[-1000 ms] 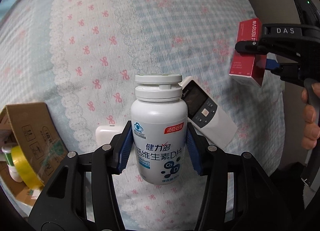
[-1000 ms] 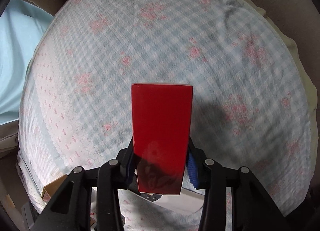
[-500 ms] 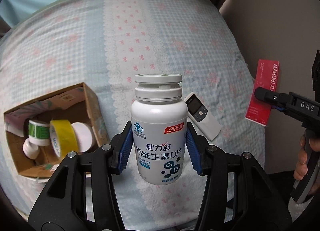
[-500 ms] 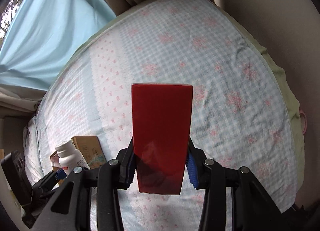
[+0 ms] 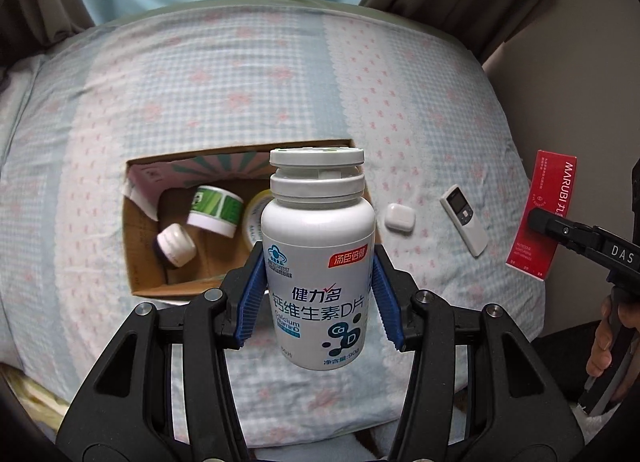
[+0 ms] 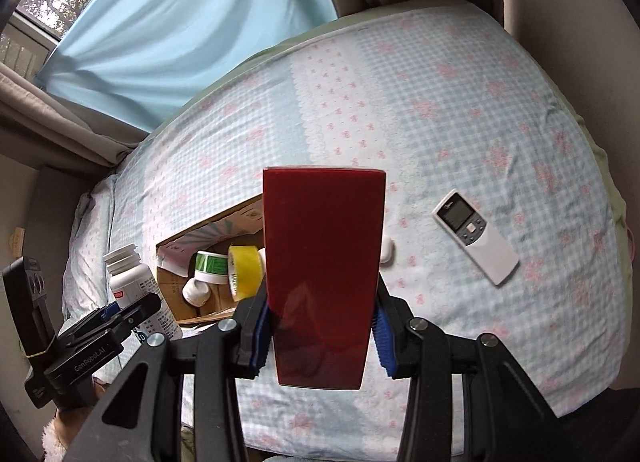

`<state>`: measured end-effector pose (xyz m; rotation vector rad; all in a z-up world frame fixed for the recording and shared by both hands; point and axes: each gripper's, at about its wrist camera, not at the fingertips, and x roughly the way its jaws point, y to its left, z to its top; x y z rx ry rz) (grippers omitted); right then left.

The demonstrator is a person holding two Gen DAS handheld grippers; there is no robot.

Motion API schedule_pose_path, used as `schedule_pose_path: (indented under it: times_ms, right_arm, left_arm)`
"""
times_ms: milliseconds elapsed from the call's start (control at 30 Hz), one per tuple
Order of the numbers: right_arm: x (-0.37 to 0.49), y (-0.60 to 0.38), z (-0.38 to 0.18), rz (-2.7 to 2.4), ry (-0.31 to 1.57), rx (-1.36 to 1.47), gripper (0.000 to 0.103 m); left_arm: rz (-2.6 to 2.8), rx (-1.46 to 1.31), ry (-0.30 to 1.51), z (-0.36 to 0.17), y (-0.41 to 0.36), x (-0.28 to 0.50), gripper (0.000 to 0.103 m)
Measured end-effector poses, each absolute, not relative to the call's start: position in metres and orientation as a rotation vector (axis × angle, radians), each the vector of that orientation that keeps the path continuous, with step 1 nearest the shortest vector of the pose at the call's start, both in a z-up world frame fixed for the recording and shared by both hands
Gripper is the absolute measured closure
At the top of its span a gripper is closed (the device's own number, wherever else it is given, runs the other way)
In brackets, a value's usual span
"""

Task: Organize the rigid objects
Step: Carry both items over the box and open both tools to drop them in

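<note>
Left wrist view: white supplement bottle (image 5: 318, 258), upright, pinched at mid-body by the left claw (image 5: 318, 300), held in the air over the near edge of the cardboard box (image 5: 146, 262) on the bed (image 5: 240, 82). Box held a green-labelled jar (image 5: 214, 210), a small white-capped pot (image 5: 176, 244) and a yellow tape roll (image 6: 244, 270). Red carton (image 6: 322, 282) was clamped upright in the right claw (image 6: 320, 336), well right of the box. On the bedspread, apart: white earbud case (image 5: 400, 220), remote control (image 6: 476, 236).

Risks, judged: smooth round bottle could slip or twist between the pads; dropped from height it could strike the jars or tip the box's loose flap. Both claws converging on one opening might collide.
</note>
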<state>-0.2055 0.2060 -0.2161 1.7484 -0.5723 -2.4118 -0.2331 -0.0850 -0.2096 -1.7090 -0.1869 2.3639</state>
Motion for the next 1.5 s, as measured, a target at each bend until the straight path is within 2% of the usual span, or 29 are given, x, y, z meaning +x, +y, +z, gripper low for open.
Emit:
schedule_pose_path:
  times_ms: [433, 767, 1000, 1267, 1500]
  right_arm:
    - [-0.213, 0.068, -0.224, -2.328, -0.527, 1.754, 0.064]
    - [-0.244, 0.001, -0.255, -2.164, -0.356, 1.733, 0.064]
    - [-0.275, -0.026, -0.306, -2.023, -0.305, 1.834, 0.064]
    - [-0.297, -0.034, -0.360, -1.907, -0.403, 1.985, 0.064]
    - [-0.308, -0.030, -0.394, -1.802, -0.579, 2.070, 0.064]
  left_arm:
    - [2.402, -1.736, -0.242, -0.223, -0.208, -0.238, 0.057]
    - [2.430, -1.793, -0.307, -0.253, -0.233, -0.274, 0.057]
    - [2.407, -1.879, -0.288, -0.291, -0.237, -0.314, 0.057]
    - [2.326, -1.992, -0.220, -0.338, -0.229, -0.342, 0.057]
    - [2.268, -2.042, -0.126, -0.368, -0.214, -0.356, 0.056]
